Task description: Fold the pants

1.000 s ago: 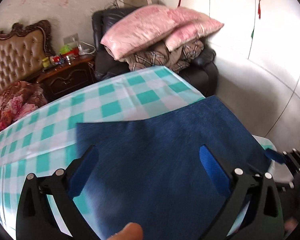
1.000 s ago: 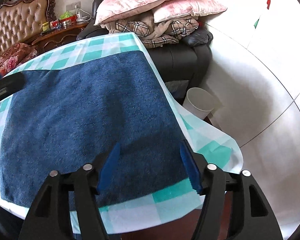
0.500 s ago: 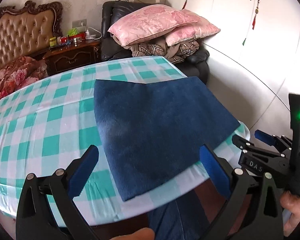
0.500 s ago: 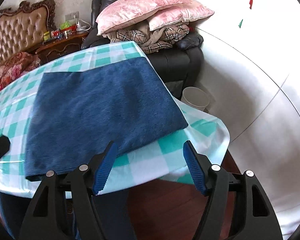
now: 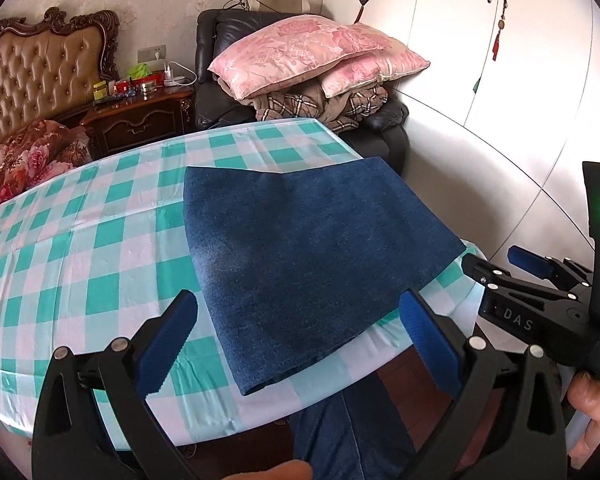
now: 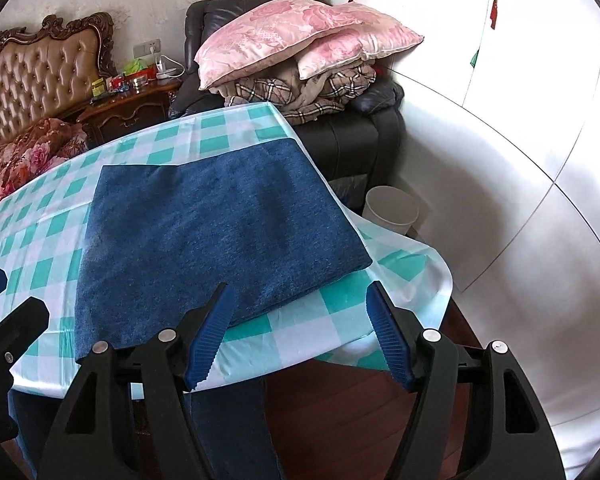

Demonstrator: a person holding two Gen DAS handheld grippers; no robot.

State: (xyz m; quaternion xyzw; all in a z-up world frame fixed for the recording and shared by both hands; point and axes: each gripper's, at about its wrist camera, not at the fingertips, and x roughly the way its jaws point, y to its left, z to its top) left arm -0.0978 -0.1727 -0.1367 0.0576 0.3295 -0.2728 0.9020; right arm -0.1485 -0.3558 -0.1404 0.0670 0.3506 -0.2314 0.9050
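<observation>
Left gripper (image 5: 300,336) hangs wide apart, holding nothing, above the folded pants (image 5: 308,256) on the table (image 5: 80,248), and right gripper (image 6: 300,332) gapes too near the pants (image 6: 212,240), so folding looks done; next, tidy edges.

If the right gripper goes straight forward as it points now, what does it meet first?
Probably the near edge of the folded pants on the checked tablecloth; the open right gripper looks aimed there, though depth is unclear.
</observation>
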